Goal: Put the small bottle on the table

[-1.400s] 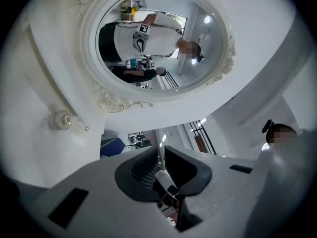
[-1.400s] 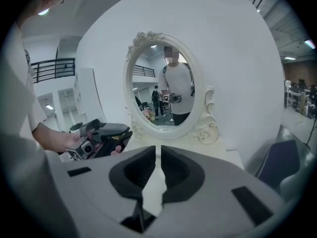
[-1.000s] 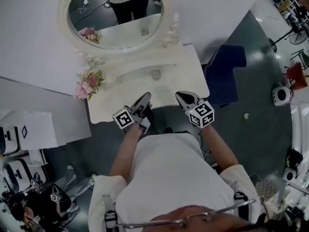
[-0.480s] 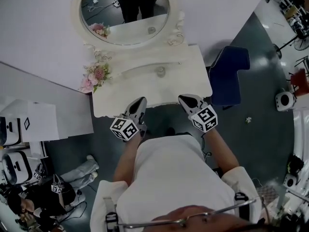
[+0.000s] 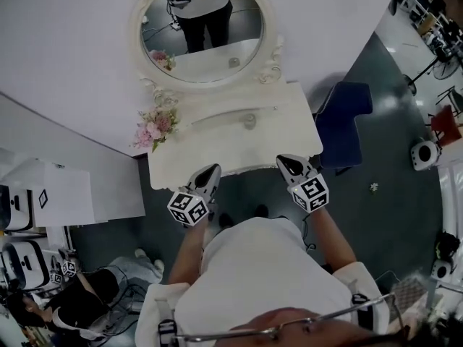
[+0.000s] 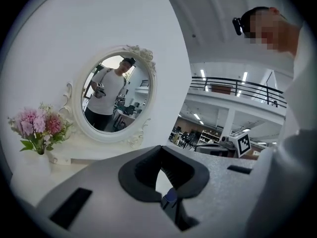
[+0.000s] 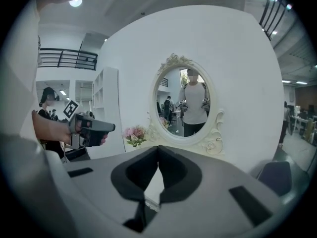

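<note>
White table (image 5: 177,159) w/ oval mirror (image 5: 202,31) carried small bottle (image 5: 249,121) near back. L gripper (image 5: 212,172), R gripper (image 5: 284,162) hovered at front edge; both fingers together, empty.

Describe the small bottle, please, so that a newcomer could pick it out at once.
Find the white dressing table under the oval mirror. Near the middle of its top, just below the mirror, stands the small bottle. It is tiny, round and greyish, alone there, while the pink flowers sit at the left end.
</note>
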The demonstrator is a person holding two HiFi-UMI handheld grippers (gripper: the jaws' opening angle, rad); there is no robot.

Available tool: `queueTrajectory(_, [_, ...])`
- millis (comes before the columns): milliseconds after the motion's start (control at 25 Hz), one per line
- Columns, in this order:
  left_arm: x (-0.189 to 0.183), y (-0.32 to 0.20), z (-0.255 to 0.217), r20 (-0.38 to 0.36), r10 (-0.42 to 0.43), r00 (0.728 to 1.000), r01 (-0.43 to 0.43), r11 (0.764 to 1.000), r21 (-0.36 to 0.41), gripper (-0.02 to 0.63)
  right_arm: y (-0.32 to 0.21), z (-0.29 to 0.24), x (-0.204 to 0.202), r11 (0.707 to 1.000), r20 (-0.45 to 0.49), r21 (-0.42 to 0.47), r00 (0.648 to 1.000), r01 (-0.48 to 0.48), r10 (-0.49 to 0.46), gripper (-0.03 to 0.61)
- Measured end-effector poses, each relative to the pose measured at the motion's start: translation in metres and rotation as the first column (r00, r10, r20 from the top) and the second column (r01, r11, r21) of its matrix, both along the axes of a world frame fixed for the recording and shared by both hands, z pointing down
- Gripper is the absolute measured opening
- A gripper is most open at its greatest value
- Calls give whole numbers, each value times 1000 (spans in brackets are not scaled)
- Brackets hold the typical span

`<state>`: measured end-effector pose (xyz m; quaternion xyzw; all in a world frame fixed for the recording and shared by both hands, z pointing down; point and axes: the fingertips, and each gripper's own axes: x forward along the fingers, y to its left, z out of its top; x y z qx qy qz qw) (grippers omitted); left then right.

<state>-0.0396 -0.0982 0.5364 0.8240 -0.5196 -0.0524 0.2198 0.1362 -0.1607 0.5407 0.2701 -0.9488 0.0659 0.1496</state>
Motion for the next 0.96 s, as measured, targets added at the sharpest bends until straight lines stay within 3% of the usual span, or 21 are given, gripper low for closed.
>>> queueTrajectory(440, [1,6,-11,-28,88,996,-88,996,15,3,19,-10,-8,996,17,1,996,-87,87,6])
queueTrajectory(960, [-5,5,-16,-49,95,994,-94,995,21,3,18,-18,-21,996,13,8,996,-86,85,6])
